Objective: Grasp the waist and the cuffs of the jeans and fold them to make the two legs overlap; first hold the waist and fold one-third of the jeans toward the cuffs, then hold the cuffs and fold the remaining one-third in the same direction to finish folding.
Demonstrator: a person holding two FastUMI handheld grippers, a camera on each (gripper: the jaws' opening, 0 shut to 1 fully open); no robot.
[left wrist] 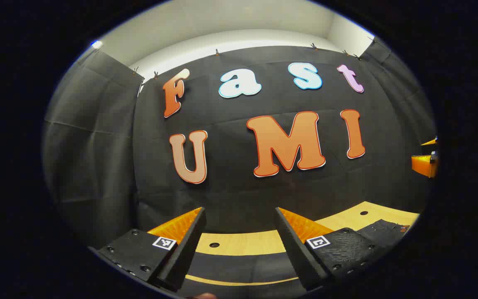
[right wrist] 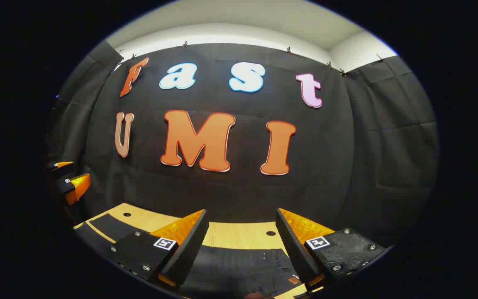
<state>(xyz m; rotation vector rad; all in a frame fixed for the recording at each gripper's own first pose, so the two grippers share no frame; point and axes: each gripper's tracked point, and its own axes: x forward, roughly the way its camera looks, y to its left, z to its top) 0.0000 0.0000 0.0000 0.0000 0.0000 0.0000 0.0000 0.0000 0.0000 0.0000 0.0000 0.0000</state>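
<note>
A: Any words to read?
B: Just small square black-and-white tags on the fingers. No brand on the jeans (right wrist: 239,265) that I can read.
A: Left gripper (left wrist: 239,232)?
B: Held up over the surface (left wrist: 243,243), facing the wall. Jaws wide open, nothing in them.
A: Right gripper (right wrist: 241,232)?
B: Same. Open, empty, level.
A: Jeans?
B: Dark, flat on the wood surface, just under both grippers.

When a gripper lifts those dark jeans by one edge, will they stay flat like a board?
Probably not. The jeans lie limp and flat on the table, so they will likely droop. Denim seams suggest some weight, and enough texture to resist slipping.
</note>
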